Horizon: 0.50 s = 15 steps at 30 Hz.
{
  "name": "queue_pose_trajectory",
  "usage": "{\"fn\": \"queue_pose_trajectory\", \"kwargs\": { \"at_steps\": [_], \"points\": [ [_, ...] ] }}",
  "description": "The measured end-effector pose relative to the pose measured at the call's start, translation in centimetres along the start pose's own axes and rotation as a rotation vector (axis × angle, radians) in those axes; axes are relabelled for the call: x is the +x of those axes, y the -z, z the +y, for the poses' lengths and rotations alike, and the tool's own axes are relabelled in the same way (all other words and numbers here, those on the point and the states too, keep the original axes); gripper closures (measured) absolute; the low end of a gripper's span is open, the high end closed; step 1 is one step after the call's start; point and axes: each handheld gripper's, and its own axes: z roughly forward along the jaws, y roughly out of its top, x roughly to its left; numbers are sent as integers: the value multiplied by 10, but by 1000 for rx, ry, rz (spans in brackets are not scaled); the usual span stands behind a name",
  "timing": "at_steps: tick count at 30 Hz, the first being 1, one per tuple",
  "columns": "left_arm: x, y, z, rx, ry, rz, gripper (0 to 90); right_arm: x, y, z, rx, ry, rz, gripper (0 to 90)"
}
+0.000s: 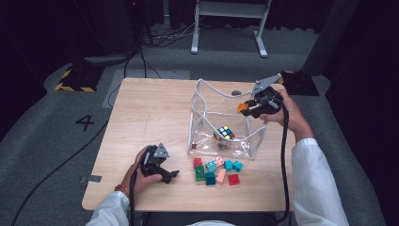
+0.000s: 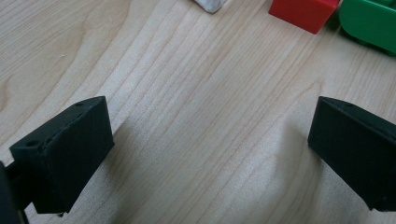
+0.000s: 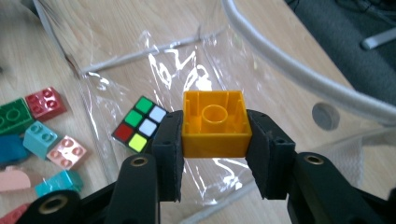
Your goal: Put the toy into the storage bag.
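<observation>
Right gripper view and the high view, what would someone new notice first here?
Most striking is the hollow orange plastic building block clamped between the right gripper fingers, held above the clear plastic bag with white piping. Inside that bag lies a small multicoloured puzzle cube. In front of the bag, a cluster of red, green, teal and pink blocks sits on the light wooden table.

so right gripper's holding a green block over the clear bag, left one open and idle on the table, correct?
Not quite: the block in the right gripper is orange, not green, as the right gripper view shows. The rest holds: it is over the clear bag, and the left gripper is open.
</observation>
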Motion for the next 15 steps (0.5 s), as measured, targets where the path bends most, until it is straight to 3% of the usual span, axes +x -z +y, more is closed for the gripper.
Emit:
{"fn": "queue_pose_trajectory", "kwargs": {
  "at_steps": [4, 7, 15],
  "points": [
    [0, 0, 0, 0, 1, -2, 1, -5, -2, -3, 49, 1, 2, 591],
    [0, 0, 0, -1, 0, -1, 1, -7, -1, -8, 66, -31, 11, 591],
    [0, 0, 0, 0, 1, -3, 1, -12, 12, -20, 124, -38, -6, 590]
  ]
}}
